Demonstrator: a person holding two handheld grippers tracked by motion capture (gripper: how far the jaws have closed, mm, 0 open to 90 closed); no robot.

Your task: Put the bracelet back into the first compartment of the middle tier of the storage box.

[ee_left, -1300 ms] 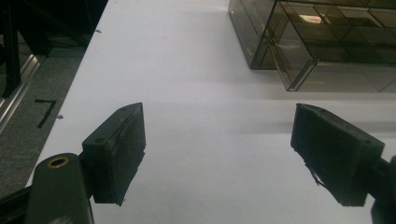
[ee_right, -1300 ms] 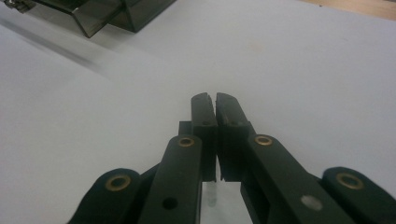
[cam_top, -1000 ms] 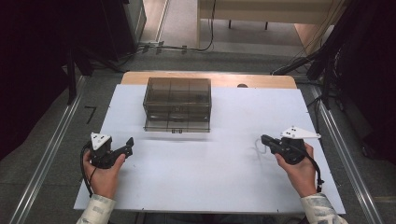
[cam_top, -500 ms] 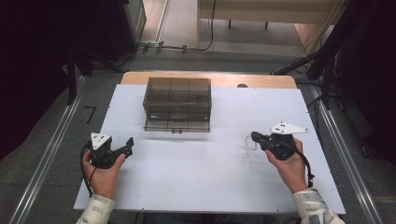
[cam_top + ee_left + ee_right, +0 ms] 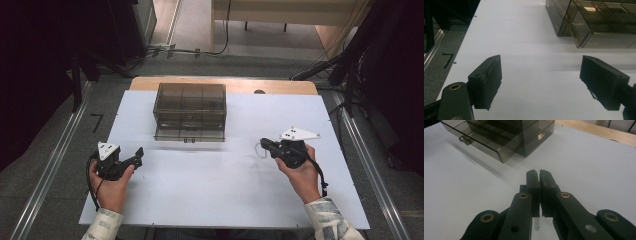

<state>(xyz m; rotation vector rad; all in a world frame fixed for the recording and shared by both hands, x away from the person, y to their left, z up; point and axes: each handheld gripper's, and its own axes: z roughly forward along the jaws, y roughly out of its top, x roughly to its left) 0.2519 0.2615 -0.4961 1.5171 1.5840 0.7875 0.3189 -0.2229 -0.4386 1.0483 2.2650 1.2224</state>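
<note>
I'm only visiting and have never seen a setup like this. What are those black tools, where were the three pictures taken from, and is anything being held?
A person sits at a table covered by a white sheet, with a hand-held gripper in each hand. One camera looks down from above; the other two ride on the grippers and look along their black fingers. The left gripper is open, its fingers wide apart and empty. The right gripper is shut, its fingers pressed together on nothing. The smoky clear drawer box stands untouched farther back, its bottom drawer slightly pulled out.
</note>
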